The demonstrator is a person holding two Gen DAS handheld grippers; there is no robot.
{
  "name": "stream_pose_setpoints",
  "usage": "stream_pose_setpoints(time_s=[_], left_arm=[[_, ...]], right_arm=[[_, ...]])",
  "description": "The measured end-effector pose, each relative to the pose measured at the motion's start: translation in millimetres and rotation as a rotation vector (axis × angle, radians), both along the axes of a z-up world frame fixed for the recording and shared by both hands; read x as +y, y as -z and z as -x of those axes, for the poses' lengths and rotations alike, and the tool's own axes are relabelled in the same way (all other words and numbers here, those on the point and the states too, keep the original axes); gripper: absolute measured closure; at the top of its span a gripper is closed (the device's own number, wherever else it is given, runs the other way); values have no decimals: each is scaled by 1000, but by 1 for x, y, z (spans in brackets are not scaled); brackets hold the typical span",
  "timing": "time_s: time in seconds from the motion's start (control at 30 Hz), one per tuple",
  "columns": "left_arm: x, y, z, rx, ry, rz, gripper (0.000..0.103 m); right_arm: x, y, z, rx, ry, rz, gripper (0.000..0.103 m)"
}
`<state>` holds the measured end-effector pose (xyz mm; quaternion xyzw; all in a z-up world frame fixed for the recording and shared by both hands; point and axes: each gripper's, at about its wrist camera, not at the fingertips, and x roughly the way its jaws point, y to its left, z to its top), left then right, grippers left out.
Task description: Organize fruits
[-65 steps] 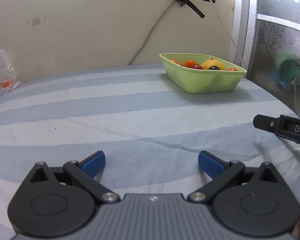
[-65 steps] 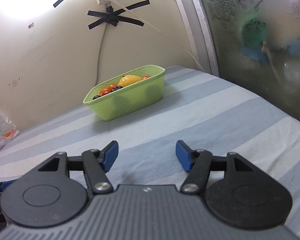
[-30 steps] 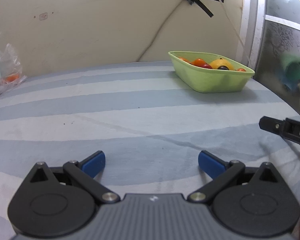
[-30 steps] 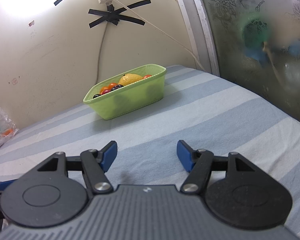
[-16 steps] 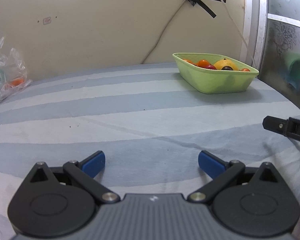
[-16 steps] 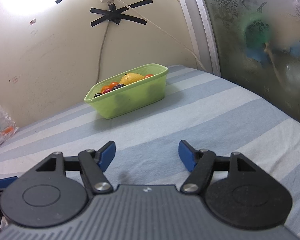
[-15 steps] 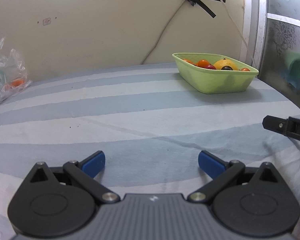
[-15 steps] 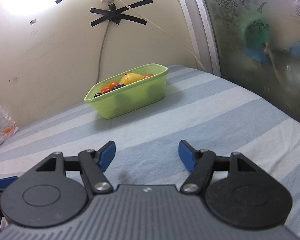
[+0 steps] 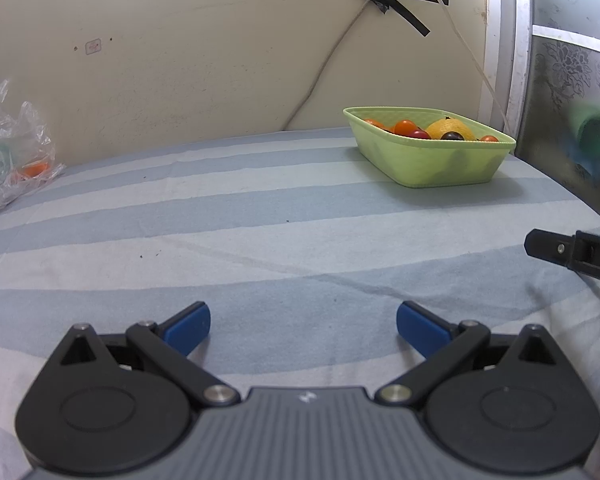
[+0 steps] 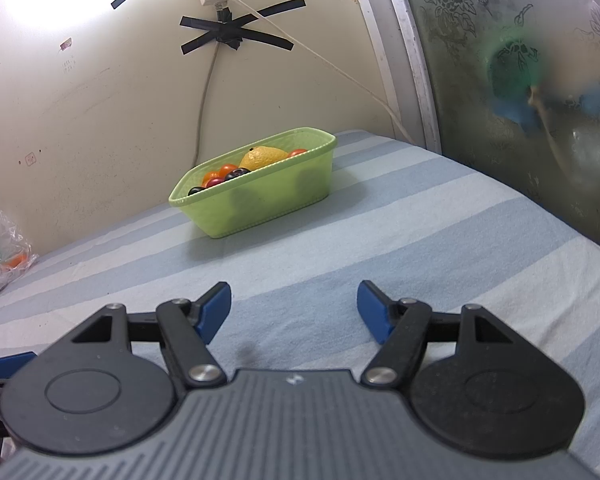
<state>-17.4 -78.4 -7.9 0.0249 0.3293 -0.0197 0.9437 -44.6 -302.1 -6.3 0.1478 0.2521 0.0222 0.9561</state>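
**Fruit Basket Is Far Off**

While both tools are held low over the striped cloth (image 9: 260, 216), little is changed except a small turn. The left gripper (image 9: 302, 326) and right gripper (image 10: 294, 306) are spread wide and empty. The green basket (image 10: 260, 200) of fruit (image 9: 448, 130) is well away, so nothing is sorted yet.

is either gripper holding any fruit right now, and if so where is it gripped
No. The left gripper and right gripper both have open, empty jaws. The fruit lies in the green basket.
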Motion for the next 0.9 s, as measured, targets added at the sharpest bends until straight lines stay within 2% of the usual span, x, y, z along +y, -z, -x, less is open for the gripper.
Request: stream_pose_setpoints(time_s=[0.9], left_arm=[[-1,0,0,5,-4,2,0]], right_arm=[[1,0,0,0,0,1,31]])
